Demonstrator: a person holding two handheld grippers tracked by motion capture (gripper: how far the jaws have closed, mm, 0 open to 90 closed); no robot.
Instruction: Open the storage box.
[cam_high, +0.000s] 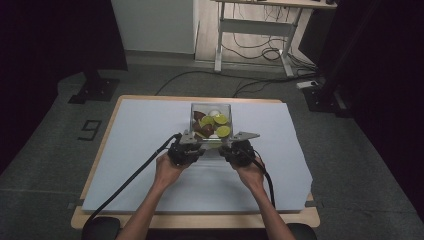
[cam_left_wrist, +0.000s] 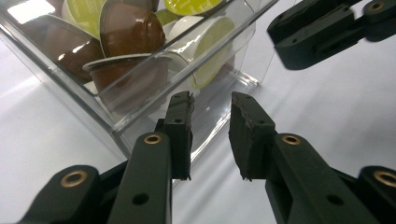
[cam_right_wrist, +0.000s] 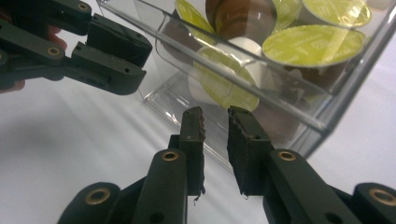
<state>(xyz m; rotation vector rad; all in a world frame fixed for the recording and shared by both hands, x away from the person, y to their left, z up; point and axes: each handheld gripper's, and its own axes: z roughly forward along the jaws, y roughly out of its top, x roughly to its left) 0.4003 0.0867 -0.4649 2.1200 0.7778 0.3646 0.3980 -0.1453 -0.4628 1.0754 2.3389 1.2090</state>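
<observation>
Box of clear plastic is sitting just ahead of both our grippers, on the white sheet covering the table, and we are closing in on its near wall from two sides. It is loaded with coffee capsules, brown, lime-green and white, heaped loosely rather than stacked.

We are holding the left gripper at the box's near corner, its jaws narrowed to a small gap. Nothing is pinched between the pads; the wall's edge is lying just beyond the tips. The right gripper is standing the same way at the neighbouring stretch of wall, jaws almost together, with only bare sheet and the box's foot showing through the gap. In the high view the two tools, left and right, are sitting side by side against the near side of the box.

We are judging the box as stiff, thin-walled and slick (hard clear plastic gives pads little bite), and light in itself, though the capsules are adding some weight and will be sliding about if it tips. The walls look brittle enough to crack under a hard squeeze. The best hold, we think, is on the top rim of the near wall, one gripper towards each corner, each with one jaw inside and one outside, so the box is staying level while we are moving it.
</observation>
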